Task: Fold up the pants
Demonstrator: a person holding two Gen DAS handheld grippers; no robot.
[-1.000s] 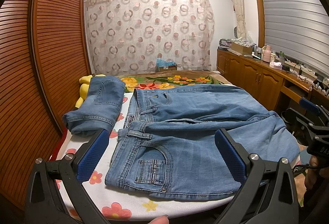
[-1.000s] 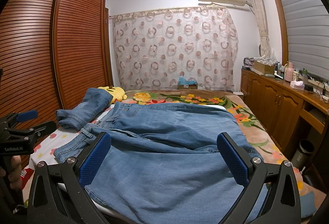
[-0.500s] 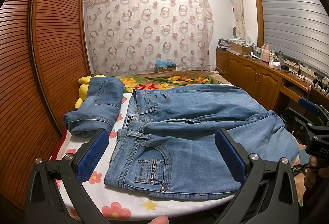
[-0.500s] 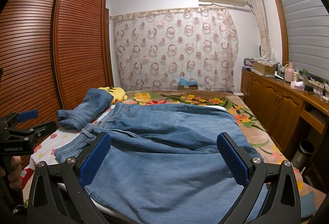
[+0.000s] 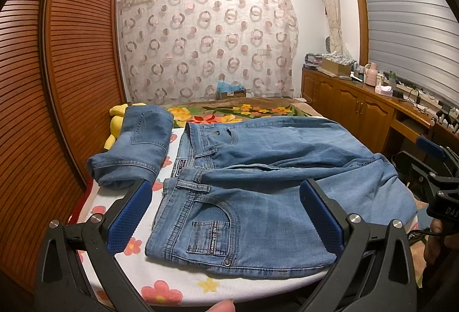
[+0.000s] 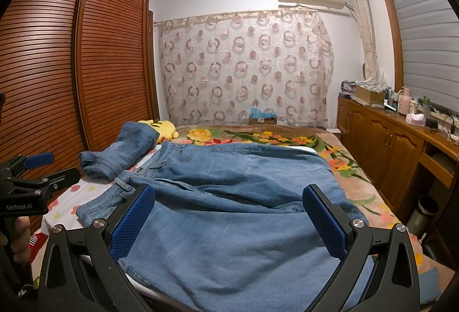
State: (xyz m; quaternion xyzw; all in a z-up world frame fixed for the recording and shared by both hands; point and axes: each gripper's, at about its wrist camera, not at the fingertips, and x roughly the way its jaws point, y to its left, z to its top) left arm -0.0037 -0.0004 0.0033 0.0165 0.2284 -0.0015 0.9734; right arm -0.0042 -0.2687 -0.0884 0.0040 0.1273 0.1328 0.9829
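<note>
Light blue jeans (image 5: 258,214) lie spread flat on the bed, waistband to the left, legs running right; they also show in the right wrist view (image 6: 235,214). My left gripper (image 5: 226,214) is open and empty, held above the waist and back pocket. My right gripper (image 6: 229,220) is open and empty, held above the leg part. The right gripper shows at the right edge of the left wrist view (image 5: 436,168). The left gripper shows at the left edge of the right wrist view (image 6: 34,171).
A second folded pair of jeans (image 5: 137,148) lies at the bed's left, next to a yellow plush toy (image 5: 117,117). A wooden slatted wardrobe (image 5: 43,97) stands at left, a wooden cabinet (image 5: 358,105) with clutter at right. A dark bin (image 6: 424,214) stands by the bed.
</note>
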